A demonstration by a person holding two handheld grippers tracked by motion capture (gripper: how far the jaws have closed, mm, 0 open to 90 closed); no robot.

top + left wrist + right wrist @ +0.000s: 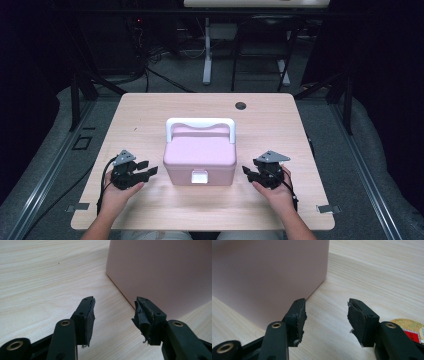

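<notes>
At the middle of the wooden table [150,115] sits the pink box [200,159], lid on, its white handle [200,122] standing up along the far edge and a small white latch [199,176] on the near face. The person brings a tool in on each flank: the left gripper [150,169] sits just beside the box's left wall, the right gripper [246,172] just beside its right wall, both low over the tabletop and aimed inward.

In the left gripper view, the jaws stand roughly half apart with bare wood between them and nothing gripped; the box's near corner [160,275] looms just ahead of the right-hand jaw. Same story in the right gripper view: jaws parted about halfway, empty, with the pink wall [269,275] rising just beyond the left-hand jaw. A gold and red round thing [409,330] peeks in at that view's lower right edge; what it is I cannot tell.

So this looks like the approach, both tools bracketing the box and neither touching it yet. The next move, I judge, calls for a decision: press in on both walls to steady or lift it, or send one gripper round to the front latch while the other braces. Those walls are smooth, so any squeeze wants to be square and even.
</notes>
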